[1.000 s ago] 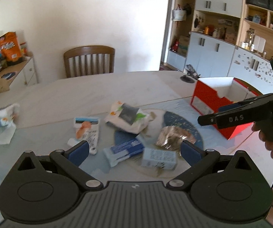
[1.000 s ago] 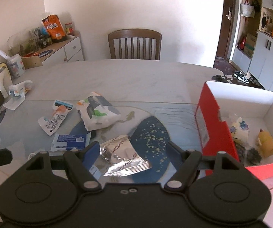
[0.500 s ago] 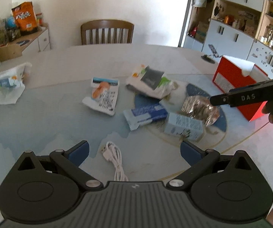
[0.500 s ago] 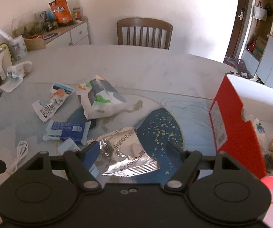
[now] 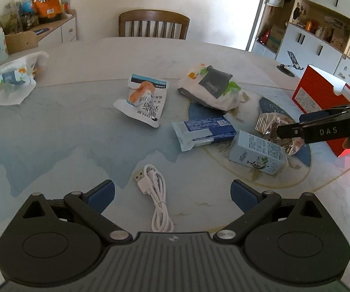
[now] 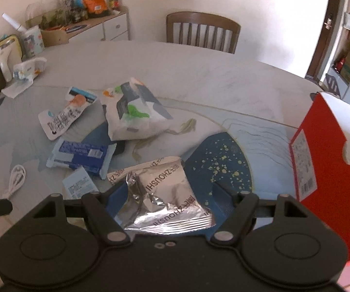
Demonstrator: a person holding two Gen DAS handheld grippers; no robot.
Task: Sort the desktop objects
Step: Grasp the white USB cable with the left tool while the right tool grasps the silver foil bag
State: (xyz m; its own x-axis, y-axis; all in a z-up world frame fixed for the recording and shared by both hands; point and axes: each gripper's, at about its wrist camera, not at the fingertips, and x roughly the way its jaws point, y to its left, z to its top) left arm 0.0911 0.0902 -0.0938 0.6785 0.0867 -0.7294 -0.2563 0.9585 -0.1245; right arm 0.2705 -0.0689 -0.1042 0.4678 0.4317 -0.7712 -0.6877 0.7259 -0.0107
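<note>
Pale marbled table [image 5: 53,150] with blue patches, wooden chair [image 5: 154,24] at the far edge, cabinets beyond.

Lower centre of the left wrist view: left gripper [image 5: 172,193], jaws spread wide, nothing between but a coiled white USB cable [image 5: 156,194] lying just ahead, long axis running up the frame, plug toward upper left. Only a sliver of that cable [image 6: 16,178] at the left edge of the right wrist view.

Lower centre of the right wrist view: right gripper [image 6: 166,194], jaws wide apart, straddling a crinkled silver foil packet [image 6: 165,197]; contact with the pads impossible to tell. Packet's long axis slanting from upper left to lower right. Same packet [image 5: 272,129] at mid right of the left view, partly behind the right gripper's dark finger.

Farther off: light blue carton [image 5: 257,152], blue wrapper [image 5: 204,131], white pouch [image 5: 143,102], white-and-green bag [image 5: 213,87]. Right edge: red box [image 6: 320,160], its white inside shown only in the right view.
</note>
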